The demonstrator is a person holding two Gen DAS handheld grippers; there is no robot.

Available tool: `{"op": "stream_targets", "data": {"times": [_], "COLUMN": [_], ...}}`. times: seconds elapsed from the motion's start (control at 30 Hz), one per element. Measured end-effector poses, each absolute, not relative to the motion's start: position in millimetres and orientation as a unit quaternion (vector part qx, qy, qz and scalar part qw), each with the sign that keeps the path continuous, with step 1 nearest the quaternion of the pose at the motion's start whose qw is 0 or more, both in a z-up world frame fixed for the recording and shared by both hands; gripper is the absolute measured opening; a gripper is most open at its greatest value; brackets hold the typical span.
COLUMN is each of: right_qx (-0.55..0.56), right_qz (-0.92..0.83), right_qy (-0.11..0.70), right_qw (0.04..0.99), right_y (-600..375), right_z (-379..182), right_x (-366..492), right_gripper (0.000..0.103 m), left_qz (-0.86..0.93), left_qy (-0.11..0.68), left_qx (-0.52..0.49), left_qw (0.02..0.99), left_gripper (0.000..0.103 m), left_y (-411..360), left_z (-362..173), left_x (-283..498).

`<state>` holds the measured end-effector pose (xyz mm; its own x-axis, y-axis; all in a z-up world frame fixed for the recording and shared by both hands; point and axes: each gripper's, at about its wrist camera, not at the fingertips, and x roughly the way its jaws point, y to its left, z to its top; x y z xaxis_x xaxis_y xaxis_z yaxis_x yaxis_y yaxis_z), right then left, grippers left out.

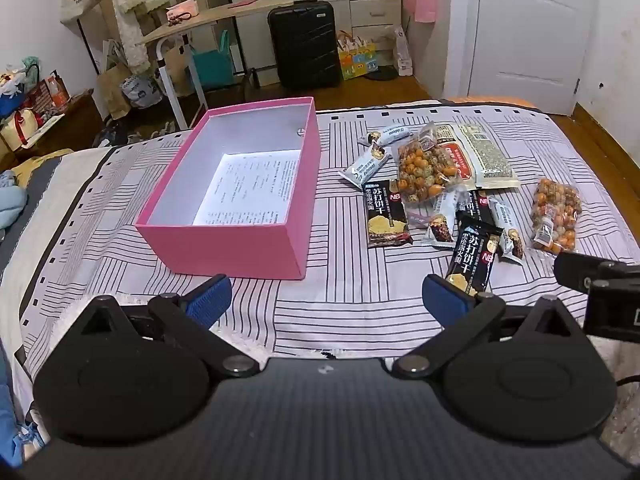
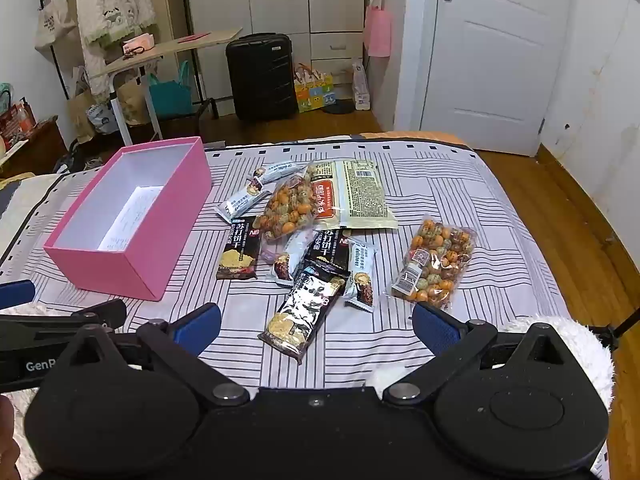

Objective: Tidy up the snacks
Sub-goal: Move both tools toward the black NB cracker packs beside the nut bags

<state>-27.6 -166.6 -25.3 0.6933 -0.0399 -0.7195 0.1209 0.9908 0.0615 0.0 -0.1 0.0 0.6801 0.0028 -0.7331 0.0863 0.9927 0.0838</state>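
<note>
An open pink box [image 1: 224, 240] [image 2: 132, 256] with a printed sheet on its white floor stands on the striped bedspread [image 1: 352, 304], left of a heap of snack packets. The heap holds black cracker packs [image 1: 385, 212] [image 2: 304, 312], clear bags of orange coated nuts [image 1: 556, 216] [image 2: 434, 266], small white bars [image 2: 360, 276] and a big beige pouch [image 2: 360, 196]. My left gripper [image 1: 327, 296] hovers open over the near bedspread, nothing between its blue pads. My right gripper [image 2: 318, 326] is open too, with the nearest black cracker pack lying between and just beyond its fingertips, untouched.
Past the bed's far edge are a black suitcase [image 1: 304, 44], a slanted side table [image 1: 208, 20], bags on the wooden floor and a white door [image 2: 492, 52] at the right. A white fluffy blanket [image 2: 568, 344] lies at the bed's near corner.
</note>
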Motion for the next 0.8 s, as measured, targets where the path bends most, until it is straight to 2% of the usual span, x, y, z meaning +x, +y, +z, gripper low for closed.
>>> {"op": "stream_targets", "data": {"times": [0.8], "right_qx": [0.018], "right_qz": [-0.053], "right_qy": [0.346], "right_qw": [0.937], "right_y": [-168], "right_z": [-26], "right_x": [-41], "right_gripper": [0.103], "left_qz": [-0.025], "left_qy": [0.388], "left_qx": [0.035], "left_qw": [0.921], "left_gripper": [0.103], "left_y": [6], "left_z": [-7], "left_x": [-6]}}
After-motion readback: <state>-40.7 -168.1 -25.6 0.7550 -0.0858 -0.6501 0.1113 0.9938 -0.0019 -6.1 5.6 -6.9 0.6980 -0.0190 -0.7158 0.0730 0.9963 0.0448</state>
